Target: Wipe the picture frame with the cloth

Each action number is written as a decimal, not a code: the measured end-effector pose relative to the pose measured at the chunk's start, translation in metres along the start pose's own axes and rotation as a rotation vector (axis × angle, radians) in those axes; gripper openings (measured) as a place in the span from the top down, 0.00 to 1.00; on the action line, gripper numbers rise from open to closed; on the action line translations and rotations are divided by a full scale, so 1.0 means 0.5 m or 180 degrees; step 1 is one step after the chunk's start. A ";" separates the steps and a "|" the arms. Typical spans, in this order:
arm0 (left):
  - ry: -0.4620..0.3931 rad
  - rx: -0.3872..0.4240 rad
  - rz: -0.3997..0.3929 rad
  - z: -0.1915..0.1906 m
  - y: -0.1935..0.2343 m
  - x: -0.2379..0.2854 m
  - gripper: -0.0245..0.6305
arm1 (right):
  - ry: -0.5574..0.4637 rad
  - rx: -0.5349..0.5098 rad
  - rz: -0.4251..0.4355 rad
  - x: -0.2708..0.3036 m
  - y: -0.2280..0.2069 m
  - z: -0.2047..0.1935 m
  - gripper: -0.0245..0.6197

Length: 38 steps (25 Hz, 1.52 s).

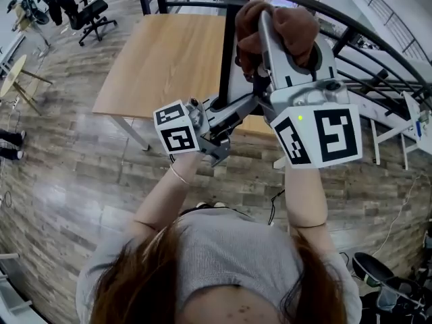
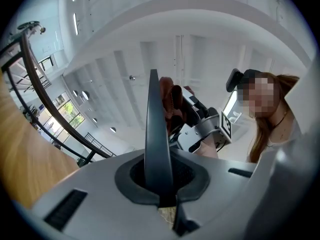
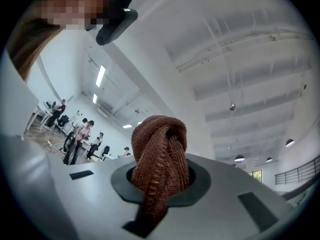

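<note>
Your left claw (image 2: pixel 160 186) is nearly closed, pinching the picture frame (image 2: pixel 156 134) by its thin edge. It's centre of the head view, raised over the surface (image 1: pixel 169 59). Your right claw (image 3: pixel 159 181) is clamped on the bunched cloth (image 3: pixel 160 149), upper centre. The frame looks stiff, light and probably slippery, so grip it at the edge. The cloth is soft.

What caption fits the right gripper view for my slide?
Right gripper shut on a bunched brown cloth, with a white ceiling above.

Bright even indoor light; soft shadows; fisheye bending, dark corners in gripper views.
</note>
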State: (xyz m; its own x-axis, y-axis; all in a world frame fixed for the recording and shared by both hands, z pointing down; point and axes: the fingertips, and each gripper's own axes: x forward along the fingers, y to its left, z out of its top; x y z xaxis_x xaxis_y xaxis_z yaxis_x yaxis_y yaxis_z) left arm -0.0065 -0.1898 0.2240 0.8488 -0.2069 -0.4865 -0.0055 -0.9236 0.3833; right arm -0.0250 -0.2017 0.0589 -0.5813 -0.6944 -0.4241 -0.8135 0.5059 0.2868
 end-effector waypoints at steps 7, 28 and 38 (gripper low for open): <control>0.0011 0.0083 0.0033 -0.065 -0.013 0.038 0.92 | 0.0289 -0.0308 0.0176 -0.063 0.018 -0.059 0.89; -0.0058 0.0053 0.0152 -0.080 0.031 0.108 0.92 | 0.0939 0.0179 0.0697 -0.158 0.007 -0.181 0.89; -0.0195 0.0018 0.0290 -0.074 0.033 0.081 0.92 | 0.1083 0.0364 0.1054 -0.200 0.075 -0.207 0.89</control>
State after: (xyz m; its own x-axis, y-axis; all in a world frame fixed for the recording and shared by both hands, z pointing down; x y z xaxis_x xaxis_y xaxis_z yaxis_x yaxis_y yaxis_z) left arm 0.0474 -0.2016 0.2400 0.8108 -0.3093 -0.4969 -0.0843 -0.9018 0.4238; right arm 0.0010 -0.1664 0.2008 -0.7961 -0.6050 -0.0156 -0.5883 0.7675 0.2546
